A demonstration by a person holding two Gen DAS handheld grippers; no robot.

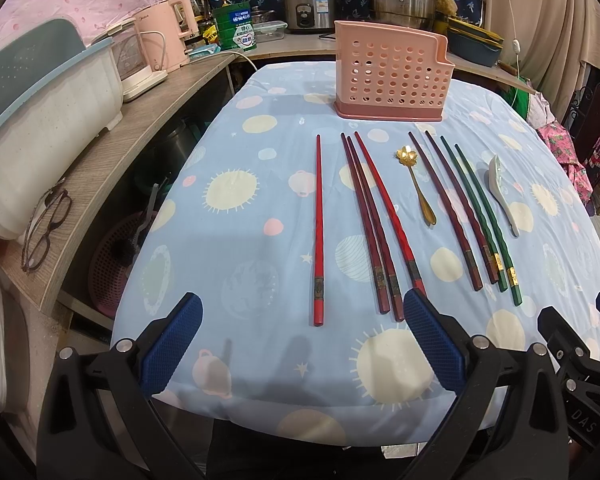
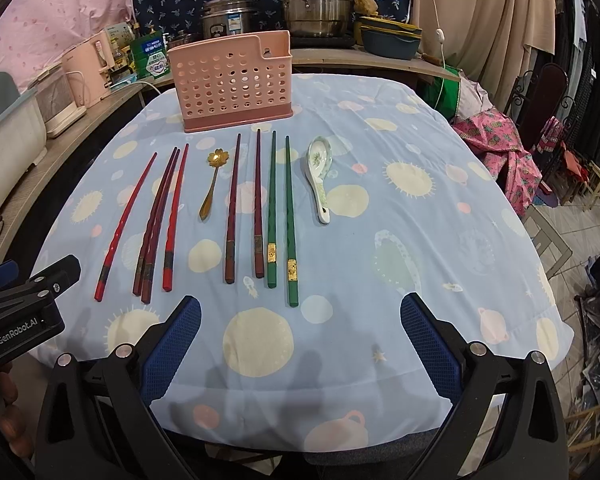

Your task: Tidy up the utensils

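A pink perforated utensil holder (image 1: 394,76) (image 2: 236,84) stands upright at the far side of the blue-clothed table. In front of it lie several chopsticks in a row: bright red ones (image 1: 318,232) (image 2: 126,226), dark red ones (image 1: 444,210) (image 2: 233,208) and two green ones (image 1: 486,224) (image 2: 290,220). A gold flower-shaped spoon (image 1: 418,186) (image 2: 212,184) lies mid-row. A white ceramic spoon (image 1: 502,194) (image 2: 319,176) lies at the right end. My left gripper (image 1: 302,312) hovers open near the chopsticks' near ends. My right gripper (image 2: 300,316) is open too, empty.
A wooden shelf on the left carries a white dish rack (image 1: 40,120), glasses (image 1: 46,228) and pink appliances (image 1: 168,36). Steel pots (image 2: 316,0) and a rice cooker (image 1: 310,4) stand behind the table. Clothes and chairs (image 2: 540,120) crowd the right side.
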